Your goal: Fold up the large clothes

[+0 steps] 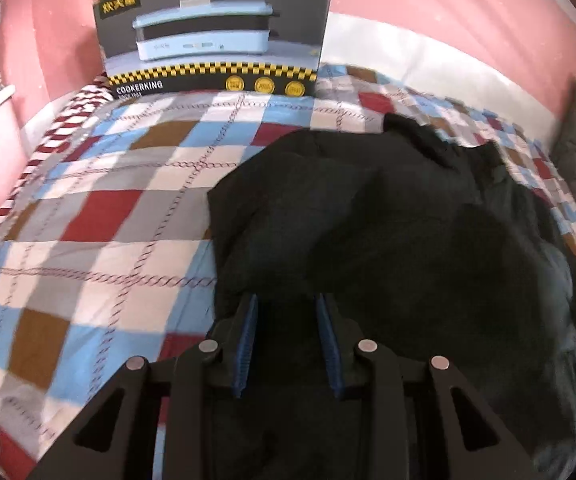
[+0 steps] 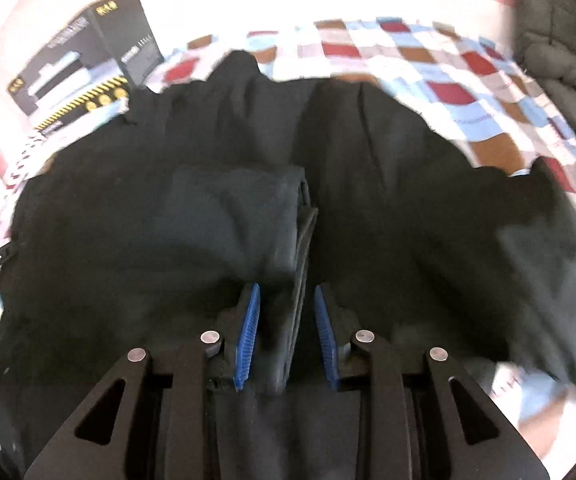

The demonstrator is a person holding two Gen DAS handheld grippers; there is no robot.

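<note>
A black garment (image 1: 388, 232) was spread on the checked bedspread (image 1: 87, 220), right of centre. The left gripper (image 1: 286, 344) and right gripper (image 2: 286, 336) were seen parted, nothing pinched. A fold (image 2: 300, 240) could be missed, cloth slipping and bunching.

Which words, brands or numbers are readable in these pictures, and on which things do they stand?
"COOKERKING": on the lower left of the box at the far end of the bed.
Yellow characters, top left of the box: too blurred to read.
Pale lines along the box top: blurred, perhaps "MULTIFUNCTIONAL ELECTRIC".
Small line under the brand and three gold seals: unreadable.
Right wrist view: all box print blurred.
</note>
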